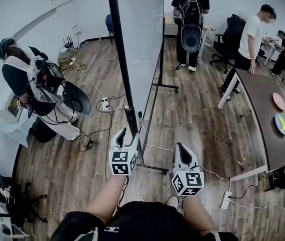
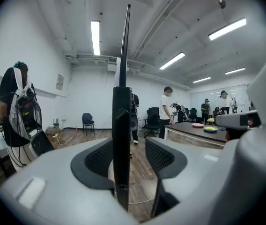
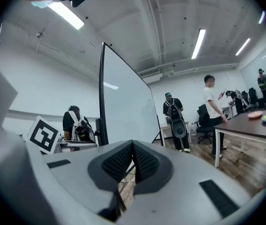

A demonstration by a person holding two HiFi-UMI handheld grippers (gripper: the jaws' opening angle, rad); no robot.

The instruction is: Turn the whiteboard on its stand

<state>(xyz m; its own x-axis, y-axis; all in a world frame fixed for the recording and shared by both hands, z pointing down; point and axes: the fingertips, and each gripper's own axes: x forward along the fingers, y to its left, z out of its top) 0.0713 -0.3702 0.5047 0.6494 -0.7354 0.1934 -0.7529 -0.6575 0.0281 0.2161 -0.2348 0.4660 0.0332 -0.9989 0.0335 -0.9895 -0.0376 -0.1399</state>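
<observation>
The whiteboard [image 1: 142,34] stands nearly edge-on to me on its black stand [image 1: 154,167], its pale surface facing right. My left gripper [image 1: 121,132] is at the board's near black frame edge [image 1: 127,92], low down. In the left gripper view the frame edge [image 2: 121,125] runs upright between the jaws of the left gripper [image 2: 128,156], which stand wide apart, with a gap on the right side. My right gripper [image 1: 181,148] hangs to the right of the stand, touching nothing. Seen from the right gripper [image 3: 133,161], the pads meet and the whiteboard [image 3: 123,107] rises ahead on the left.
A person with a backpack [image 1: 27,79] stands at the left amid cables and a power strip [image 1: 104,104]. Another person [image 1: 190,14] stands behind the board. A dark table [image 1: 263,104] with plates is at right, a person [image 1: 250,39] beside it. A second power strip [image 1: 226,200] lies near my right foot.
</observation>
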